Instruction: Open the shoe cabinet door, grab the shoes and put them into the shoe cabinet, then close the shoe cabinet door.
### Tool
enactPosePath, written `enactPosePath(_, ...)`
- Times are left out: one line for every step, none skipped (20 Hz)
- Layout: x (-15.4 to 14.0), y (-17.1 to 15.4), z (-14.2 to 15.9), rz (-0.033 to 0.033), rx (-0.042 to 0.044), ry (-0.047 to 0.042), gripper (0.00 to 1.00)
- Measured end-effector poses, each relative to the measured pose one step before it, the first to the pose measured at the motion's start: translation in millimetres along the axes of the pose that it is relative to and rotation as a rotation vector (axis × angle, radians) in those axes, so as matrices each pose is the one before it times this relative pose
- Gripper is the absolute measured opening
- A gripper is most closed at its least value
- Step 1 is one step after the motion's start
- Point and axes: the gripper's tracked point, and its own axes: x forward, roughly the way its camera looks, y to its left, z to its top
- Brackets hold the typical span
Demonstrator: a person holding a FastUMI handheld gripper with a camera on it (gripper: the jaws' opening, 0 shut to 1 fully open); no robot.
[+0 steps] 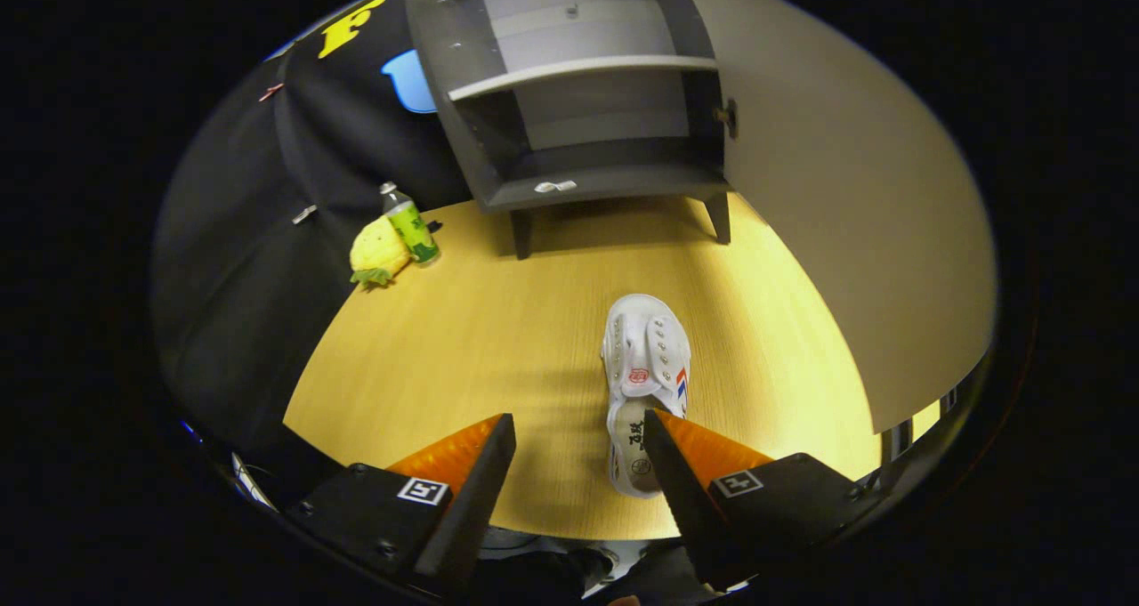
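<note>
A white canvas shoe (643,375) lies on the wooden tabletop (498,321), toe pointing toward the cabinet, its heel just inside the right finger's tip. My gripper (578,430) hovers above the table's near edge, open, nothing held between the fingers. Beyond the shoe stands the grey shoe cabinet (578,99) on short legs, with a shelf inside. Its door (854,214) is swung wide open to the right.
A yellow plush toy (378,252) and a small green-labelled bottle (410,223) sit on the table's far left, left of the cabinet. Black cloth wall hangs behind them. The open door spans the table's right side.
</note>
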Motion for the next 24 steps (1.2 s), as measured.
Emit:
enactPosePath(12.74, 0.01, -4.81, 0.00617, 0.02415, 0.00682, 0.88)
enactPosePath(11.48, 0.79, -5.05, 0.00568, 0.01824, 0.00427, 0.86)
enactPosePath(11.38, -1.9, -3.81, -0.00145, 0.00687, 0.00093, 0.85)
enactPosePath(9.54, -4.77, -2.25, -0.01367, -0.0048, -0.00568, 0.86)
enactPosePath(8.75, -1.84, -0.74, -0.01015, -0.00123, -0.01143, 0.86)
enactPosePath(8.1, -3.71, 0.41, -0.01717, -0.00619, -0.01881, 0.86)
enactPosePath(5.9, -1.95, 0.56, -0.01013, -0.00597, -0.02251, 0.86)
enactPosePath(5.9, -2.59, 0.75, -0.01315, -0.01409, -0.01085, 0.77)
enactPosePath(7.04, 3.13, -2.37, -0.00521, -0.00597, -0.01317, 0.71)
enactPosePath(3.06, 1.3, 0.62, -0.00524, -0.00428, -0.01442, 0.7)
enactPosePath(3.78, -0.64, 1.4, -0.00241, -0.00511, -0.01243, 0.7)
enactPosePath(4.22, -2.1, 0.32, -0.01237, -0.00215, -0.01557, 0.7)
enactPosePath(5.62, -0.6, 2.12, -0.00867, 0.00014, -0.0049, 0.68)
enactPosePath(5.98, -1.34, -0.05, -0.00569, 0.00042, -0.00782, 0.61)
enactPosePath(4.47, -4.77, 2.84, -0.02083, -0.00412, -0.01378, 0.57)
enactPosePath(6.18, -3.54, 3.63, -0.00957, 0.00111, -0.01735, 0.5)
enactPosePath(-1.9, -6.82, 2.25, -0.02609, -0.00527, -0.00967, 0.44)
enactPosePath(-0.3, 0.95, 2.17, 0.01554, 0.00889, -0.01481, 0.34)
enactPosePath(11.81, -0.83, -4.63, -0.00147, -0.00927, 0.00615, 0.23)
enactPosePath(-11.16, 4.34, 7.98, 0.022, -0.01149, -0.00522, 0.12)
enactPosePath(4.97, 0.44, -1.51, -0.01012, -0.01395, 0.0058, 0.11)
enactPosePath(-0.09, 0.47, 1.95, -0.00377, -0.00266, 0.00313, 0.06)
enactPosePath(0.67, 0.12, 4.02, -0.0074, 0.00165, -0.00079, 0.06)
enactPosePath(-4.12, -1.96, 7.78, -0.00025, 0.00357, -0.01328, 0.06)
